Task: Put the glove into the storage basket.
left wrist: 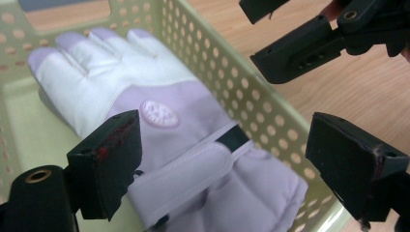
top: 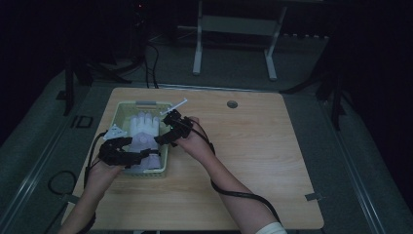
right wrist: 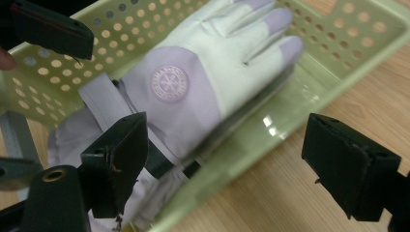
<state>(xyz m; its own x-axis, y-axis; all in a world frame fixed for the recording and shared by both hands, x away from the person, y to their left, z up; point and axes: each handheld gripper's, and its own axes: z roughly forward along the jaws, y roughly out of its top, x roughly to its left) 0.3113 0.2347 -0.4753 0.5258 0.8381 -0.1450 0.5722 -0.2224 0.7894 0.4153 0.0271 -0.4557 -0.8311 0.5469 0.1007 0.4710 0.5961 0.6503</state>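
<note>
- On the wooden table, left half: a pale green perforated basket holding a winter glove, white over the fingers, lilac over the back and cuff.
- Glove lies flat in the basket, back up, fingers toward the far end, cuff toward the person. Round embossed badge on the back of the hand; wrist strap with a dark tab crosses below it.
- In the left gripper view the cuff bulges up against the basket's near right wall, about level with the rim.
- Left gripper: held in the left hand at the near end of the basket, jaws spread wide. In its own view one jaw sits over the glove's cuff area, the other outside the basket wall, over the table. Nothing between them is clamped.
- Right gripper: held in the right hand at the basket's right rim, jaws also wide apart. In its own view one jaw is low over the cuff and strap, the other is out over bare table past the basket wall. Holding nothing.
- Can't tell whether either inner jaw actually touches the fabric; both look just above it.
- Right gripper's jaws also show at the top right of the left gripper view, close by, above the basket wall.
- Black cable trails from the right gripper along the forearm to the table's near edge.
- Small round grommet near the table's far edge, well apart from the basket.
- Far side, off the table: white metal frame legs on the grey floor.
</note>
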